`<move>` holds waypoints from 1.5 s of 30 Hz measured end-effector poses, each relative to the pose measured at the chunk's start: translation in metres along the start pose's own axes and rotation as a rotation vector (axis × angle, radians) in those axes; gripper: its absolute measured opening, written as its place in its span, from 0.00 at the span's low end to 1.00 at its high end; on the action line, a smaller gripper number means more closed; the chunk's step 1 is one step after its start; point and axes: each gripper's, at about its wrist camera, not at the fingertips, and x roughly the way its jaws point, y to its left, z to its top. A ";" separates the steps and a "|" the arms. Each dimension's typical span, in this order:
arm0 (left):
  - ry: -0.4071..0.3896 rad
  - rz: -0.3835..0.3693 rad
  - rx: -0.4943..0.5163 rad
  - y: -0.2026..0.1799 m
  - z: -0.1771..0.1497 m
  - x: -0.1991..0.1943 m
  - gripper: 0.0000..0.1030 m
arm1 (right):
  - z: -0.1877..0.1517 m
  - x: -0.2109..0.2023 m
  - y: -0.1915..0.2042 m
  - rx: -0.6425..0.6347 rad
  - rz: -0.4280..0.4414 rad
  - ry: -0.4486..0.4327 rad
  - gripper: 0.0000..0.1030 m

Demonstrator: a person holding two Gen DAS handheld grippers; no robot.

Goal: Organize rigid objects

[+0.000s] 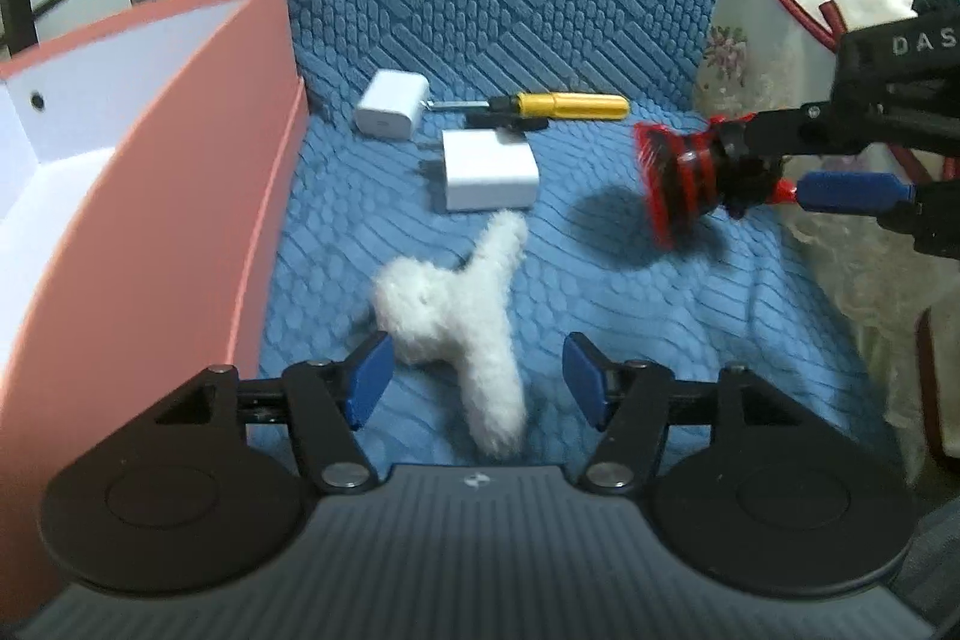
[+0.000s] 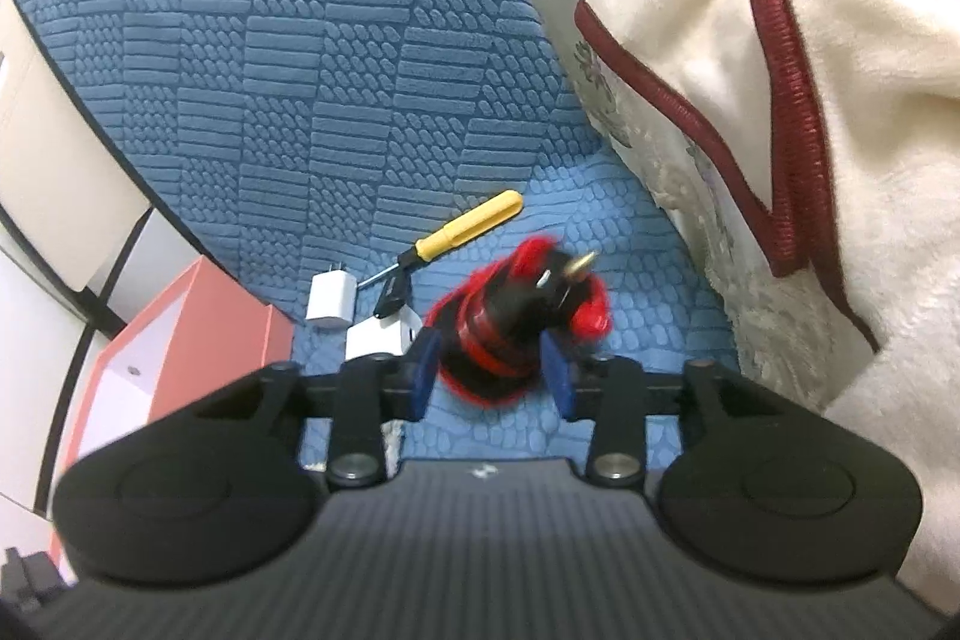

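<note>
Rigid objects are mostly unsorted as far as I can see: two white chargers (image 1: 391, 104) (image 1: 489, 168), a yellow-handled screwdriver (image 1: 558, 103) and a small black piece (image 1: 504, 122) beside it lie together on the blue seat cushion (image 1: 630, 316), near the backrest. My right gripper (image 2: 492, 370) has its blue pads (image 2: 423, 370) closed onto a red-and-black spool-like object (image 2: 510, 322), held up off the cushion; motion blur keeps me from saying exactly what it is. My left gripper (image 1: 474, 376) hangs with its fingers wide apart, holding nothing, a white fluffy toy (image 1: 456, 316) lying between and just beyond them. The pink box (image 1: 150, 196) stands at the left edge of the cushion. What I can see of its inside looks bare, so I judge the sorting barely begun: the spool is in transit, four hard items remain.
</note>
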 end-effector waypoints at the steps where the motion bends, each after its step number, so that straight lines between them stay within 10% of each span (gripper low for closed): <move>1: -0.001 0.003 0.005 -0.001 0.001 0.001 0.66 | 0.001 0.003 -0.001 0.006 -0.009 -0.002 0.51; 15: 0.002 0.055 -0.003 -0.001 0.011 0.023 0.71 | 0.016 0.043 -0.028 0.263 -0.086 -0.072 0.75; 34: -0.006 0.058 -0.055 0.007 0.014 0.040 0.71 | 0.049 0.084 -0.057 0.597 -0.268 -0.289 0.75; 45: -0.004 0.035 -0.099 0.009 0.018 0.047 0.71 | 0.062 0.106 -0.053 0.698 -0.354 -0.268 0.76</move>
